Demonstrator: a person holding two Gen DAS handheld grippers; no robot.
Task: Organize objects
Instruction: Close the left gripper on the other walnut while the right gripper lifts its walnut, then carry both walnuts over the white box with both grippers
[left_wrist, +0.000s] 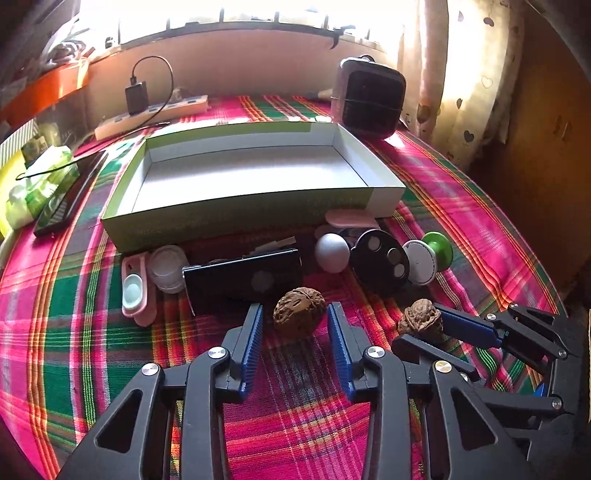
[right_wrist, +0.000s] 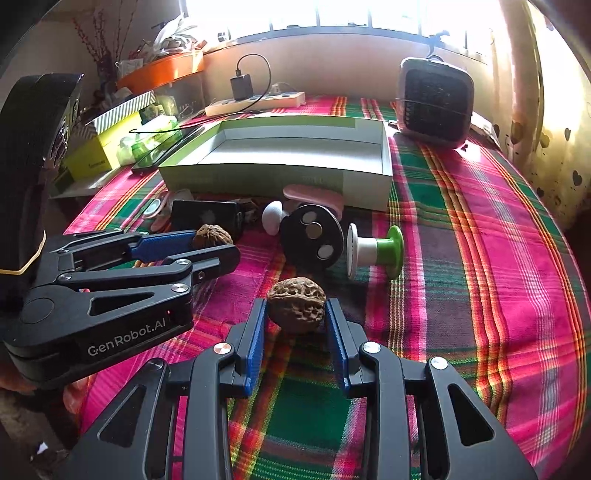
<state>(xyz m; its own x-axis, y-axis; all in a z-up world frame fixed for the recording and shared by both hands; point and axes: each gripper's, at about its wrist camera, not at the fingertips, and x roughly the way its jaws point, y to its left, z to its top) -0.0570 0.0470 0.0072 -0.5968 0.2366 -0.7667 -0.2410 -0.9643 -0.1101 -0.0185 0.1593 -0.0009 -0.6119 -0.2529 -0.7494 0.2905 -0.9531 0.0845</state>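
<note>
Two walnuts lie on the plaid cloth in front of an empty open green-and-white box (left_wrist: 207, 218) (right_wrist: 258, 181). My left gripper (left_wrist: 295, 317) is open, its blue pads on either side of the left walnut (left_wrist: 299, 310) with gaps on both sides; it shows in the right wrist view (right_wrist: 207, 243) too. My right gripper (right_wrist: 295, 314) has its pads close against the right walnut (right_wrist: 297, 304), which rests on the cloth; whether they press it is unclear. It also shows in the left wrist view (left_wrist: 424, 332) beside that walnut (left_wrist: 421, 319).
Before the box lie a black case (left_wrist: 243, 277), a clear jar (left_wrist: 168, 267), a pink holder (left_wrist: 135, 291), a white ball (left_wrist: 332, 253), a black disc (left_wrist: 380, 260) and a green-and-white spool (left_wrist: 428, 258). A heater (left_wrist: 367, 98), power strip (left_wrist: 151, 114) and phone (left_wrist: 70, 195) stand around.
</note>
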